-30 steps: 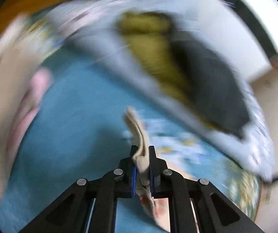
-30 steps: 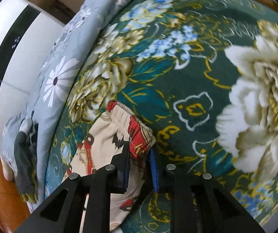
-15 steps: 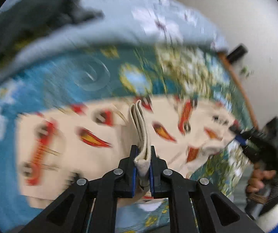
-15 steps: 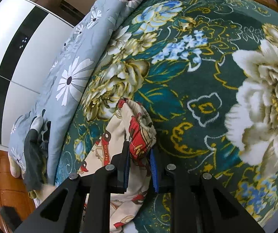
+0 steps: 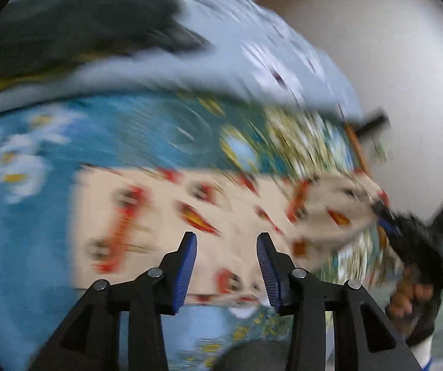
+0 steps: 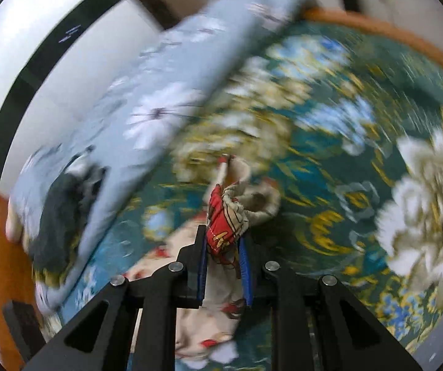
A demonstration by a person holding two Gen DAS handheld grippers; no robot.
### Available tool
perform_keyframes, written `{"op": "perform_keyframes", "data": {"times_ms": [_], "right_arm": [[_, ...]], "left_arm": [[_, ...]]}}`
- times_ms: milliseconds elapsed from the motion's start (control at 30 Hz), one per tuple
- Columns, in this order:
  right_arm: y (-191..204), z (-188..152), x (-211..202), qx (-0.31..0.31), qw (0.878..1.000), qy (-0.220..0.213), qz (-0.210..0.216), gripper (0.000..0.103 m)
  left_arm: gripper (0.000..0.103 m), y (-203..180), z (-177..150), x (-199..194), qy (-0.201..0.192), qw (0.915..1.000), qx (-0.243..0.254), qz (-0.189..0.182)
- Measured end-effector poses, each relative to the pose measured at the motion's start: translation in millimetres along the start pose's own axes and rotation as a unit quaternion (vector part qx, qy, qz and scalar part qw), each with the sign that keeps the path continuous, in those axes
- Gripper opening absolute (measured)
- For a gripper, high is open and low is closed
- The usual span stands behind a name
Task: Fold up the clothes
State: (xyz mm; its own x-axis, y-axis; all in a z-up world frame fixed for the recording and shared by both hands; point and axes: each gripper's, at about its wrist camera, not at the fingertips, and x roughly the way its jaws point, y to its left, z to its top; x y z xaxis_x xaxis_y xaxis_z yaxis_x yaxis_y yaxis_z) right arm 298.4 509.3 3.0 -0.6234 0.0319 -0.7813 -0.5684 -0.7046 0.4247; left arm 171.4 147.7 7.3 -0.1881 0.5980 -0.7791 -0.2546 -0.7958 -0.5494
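blur: both views smeared by motion, left wrist view worst; print on the cream shorts [image 5: 172, 222] reads only as red-orange streaks, could be cars, can't say for sure

cut off: near hem of the shorts hidden behind the left tongs [image 5: 226, 259] frame; in the right wrist view lower part of the shorts [image 6: 209, 318] tucked behind the black arms

hard to tell: dark garment [image 5: 79, 21] on the pale blue daisy quilt [image 5: 252, 49], just a black-grey lump with a yellowish bit under it

shorts: spread mostly flat on the teal floral bedspread [image 5: 30, 247], right below and ahead of the left tongs, stretched off toward the right tongs [image 5: 388, 219] at the far right edge

left tongs: blue pads apart, nothing between them, shorts lying underneath

right tongs [image 6: 223, 247]: clamped on a bunched-up red-and-cream corner of the shorts, wad of fabric poking out past the tips

bed edge: orange wooden frame [image 6: 376, 27] curving round the bedspread [image 6: 329, 216]

vs half a second ago: left tongs were pinched on a fold of the shorts, now let go and spread wide; right tongs same grip, corner bunched tighter
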Motion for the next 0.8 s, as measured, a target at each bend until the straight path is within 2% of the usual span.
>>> {"op": "perform_keyframes", "data": {"times_ms": [133, 200, 267, 333, 433, 533, 600, 700, 800], "right_arm": [[104, -22, -6, -0.102, 0.994, 0.003, 0.047, 0.019], [152, -44, 5, -0.145, 0.987, 0.020, 0.070, 0.019], [192, -74, 34, -0.178, 0.979, 0.059, 0.080, 0.019], [217, -105, 70, -0.197, 0.971, 0.111, 0.075, 0.019], [233, -146, 118, -0.206, 0.960, 0.181, 0.053, 0.019], [235, -162, 133, -0.208, 0.954, 0.208, 0.049, 0.022], [233, -165, 133, -0.213, 0.951, 0.219, 0.052, 0.028], [219, -160, 124, -0.198, 0.949, 0.230, 0.081, 0.034], [191, -140, 104, -0.155, 0.961, 0.209, 0.099, 0.036]], "left_arm": [[0.048, 63, 20, -54, -0.062, 0.9946, -0.083, 0.003], [0.049, 93, 22, -71, -0.076, 0.9894, -0.124, -0.001], [0.049, 120, 20, -83, -0.081, 0.9835, -0.162, -0.006], [0.049, 138, 15, -84, -0.071, 0.9803, -0.184, -0.017], [0.049, 148, 10, -75, -0.036, 0.9826, -0.181, -0.019], [0.053, 144, 10, -52, 0.003, 0.9847, -0.173, -0.021], [0.055, 134, 10, -32, 0.030, 0.9864, -0.160, -0.024], [0.058, 112, 12, 4, 0.071, 0.9891, -0.126, -0.026], [0.062, 94, 13, 34, 0.096, 0.9895, -0.106, -0.021]]}}
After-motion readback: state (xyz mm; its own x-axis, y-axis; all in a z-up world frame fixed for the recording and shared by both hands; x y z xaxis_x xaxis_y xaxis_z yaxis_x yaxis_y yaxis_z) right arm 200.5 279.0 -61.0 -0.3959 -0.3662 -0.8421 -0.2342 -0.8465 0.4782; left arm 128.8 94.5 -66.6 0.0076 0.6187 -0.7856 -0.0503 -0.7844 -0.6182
